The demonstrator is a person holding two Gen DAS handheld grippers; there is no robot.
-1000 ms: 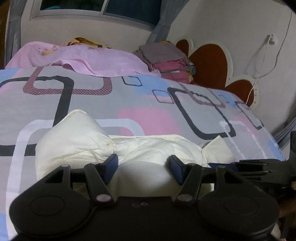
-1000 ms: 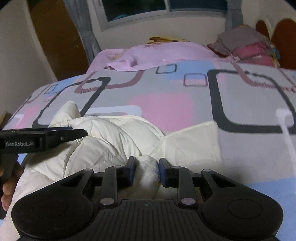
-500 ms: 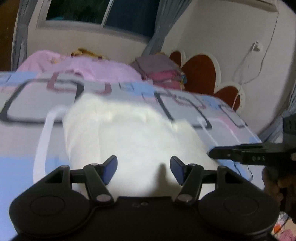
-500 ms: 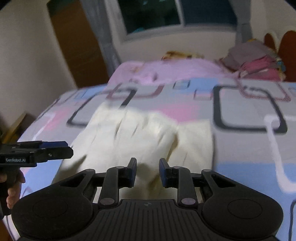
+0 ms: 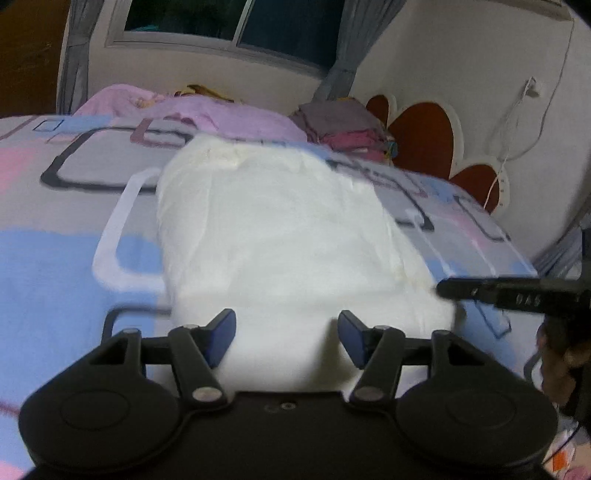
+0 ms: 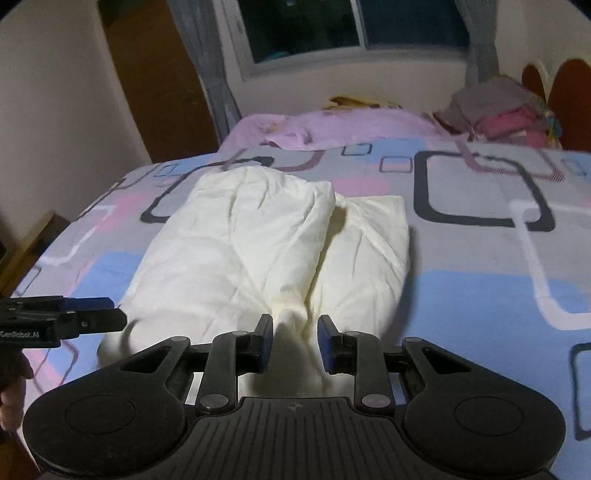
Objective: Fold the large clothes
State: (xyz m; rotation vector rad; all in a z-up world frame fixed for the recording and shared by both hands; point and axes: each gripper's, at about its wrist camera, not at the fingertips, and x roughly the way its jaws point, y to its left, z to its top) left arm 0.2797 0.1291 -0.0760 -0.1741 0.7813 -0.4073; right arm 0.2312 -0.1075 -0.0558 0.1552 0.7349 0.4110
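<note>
A cream padded garment (image 6: 258, 251) lies stretched lengthwise on the bed, its near end raised toward me; it also shows in the left wrist view (image 5: 280, 236). My right gripper (image 6: 294, 341) has its jaws close together, pinching a bunched fold of the garment's near end. My left gripper (image 5: 287, 336) has its jaws wide apart over the near edge of the cloth, and I cannot see them pressing on it. Each gripper shows at the side of the other's view: the right one (image 5: 509, 293), the left one (image 6: 62, 321).
The bed has a grey, pink and blue patterned sheet (image 6: 480, 258). A pink blanket (image 6: 332, 127) lies across the far end. A pile of folded clothes (image 6: 498, 110) sits at the far right by the red headboard (image 5: 424, 136). A window (image 6: 351, 26) is behind.
Both grippers have drawn back and up, pulling the garment from a bunched heap into a long, flatter shape. The bed now looks farther away in both views.
</note>
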